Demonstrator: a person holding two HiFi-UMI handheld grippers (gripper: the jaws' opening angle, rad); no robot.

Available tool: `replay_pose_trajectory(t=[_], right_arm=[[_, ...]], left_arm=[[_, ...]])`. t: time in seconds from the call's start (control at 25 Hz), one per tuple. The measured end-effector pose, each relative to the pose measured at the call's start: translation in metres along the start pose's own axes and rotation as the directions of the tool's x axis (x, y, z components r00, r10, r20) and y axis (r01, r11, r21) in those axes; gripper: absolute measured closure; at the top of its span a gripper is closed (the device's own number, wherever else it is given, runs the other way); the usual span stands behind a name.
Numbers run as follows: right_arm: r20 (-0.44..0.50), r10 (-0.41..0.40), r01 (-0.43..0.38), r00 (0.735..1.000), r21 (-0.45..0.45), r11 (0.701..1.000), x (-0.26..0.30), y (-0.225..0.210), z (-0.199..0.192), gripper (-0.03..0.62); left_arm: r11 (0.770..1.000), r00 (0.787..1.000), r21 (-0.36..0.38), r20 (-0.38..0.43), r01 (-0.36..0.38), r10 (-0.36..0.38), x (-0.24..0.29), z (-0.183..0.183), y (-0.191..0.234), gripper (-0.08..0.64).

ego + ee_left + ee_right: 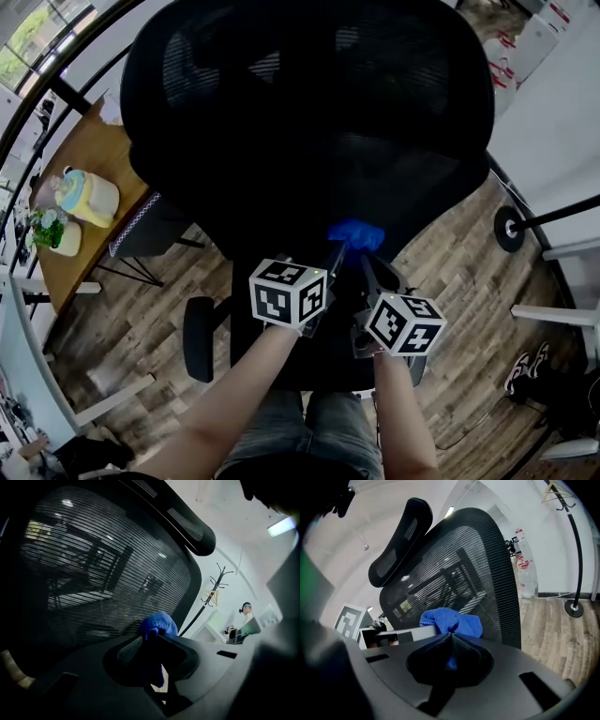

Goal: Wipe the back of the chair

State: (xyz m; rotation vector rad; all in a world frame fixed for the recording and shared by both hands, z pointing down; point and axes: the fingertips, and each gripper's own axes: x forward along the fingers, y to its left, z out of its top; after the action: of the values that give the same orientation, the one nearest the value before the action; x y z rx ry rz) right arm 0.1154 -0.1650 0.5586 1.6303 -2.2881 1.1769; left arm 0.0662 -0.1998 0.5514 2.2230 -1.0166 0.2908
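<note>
A black mesh office chair back (309, 112) fills the head view from above; its mesh (98, 573) also fills the left gripper view, and the right gripper view shows it (459, 569) under the headrest (399, 541). A bunched blue cloth (355, 233) rests against the lower part of the back. My left gripper (336, 251) and right gripper (367, 261) meet at it side by side. The left gripper (152, 637) is shut on the blue cloth (158, 624). The right gripper (451, 634) pinches the same cloth (450, 622).
A wooden desk (89, 155) with a yellow and blue container (91, 196) and a small plant (45, 230) stands to the left. A coat stand base (509, 228) and shoes (524, 371) lie on the wood floor right. The chair's armrest (199, 337) sits lower left. A person (246, 611) stands far off.
</note>
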Motion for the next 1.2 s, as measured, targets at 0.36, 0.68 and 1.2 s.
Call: replay_pose_trajectory(t=[0.36,0.68,1.2], right_arm=[[-0.019,0.043,-0.044,0.999,-0.033,0.998,0.025,0.041,-0.008,0.563],[-0.054,0.112,-0.115,0.992,-0.058,0.992,0.048,0.083,-0.018,0.563],[-0.123,0.211,-0.222,0.970,-0.083,0.972,0.086,0.154,-0.039,0.563]], left_arm=[[0.996,0.996,-0.049,0.038,-0.073,0.075,-0.038,0.006,0.044,0.482],[0.987,0.987,-0.078,0.067,-0.144,0.149,-0.074,0.009,0.082,0.482],[0.955,0.956,-0.153,0.112,-0.252,0.271,-0.136,0.014,0.149,0.482]])
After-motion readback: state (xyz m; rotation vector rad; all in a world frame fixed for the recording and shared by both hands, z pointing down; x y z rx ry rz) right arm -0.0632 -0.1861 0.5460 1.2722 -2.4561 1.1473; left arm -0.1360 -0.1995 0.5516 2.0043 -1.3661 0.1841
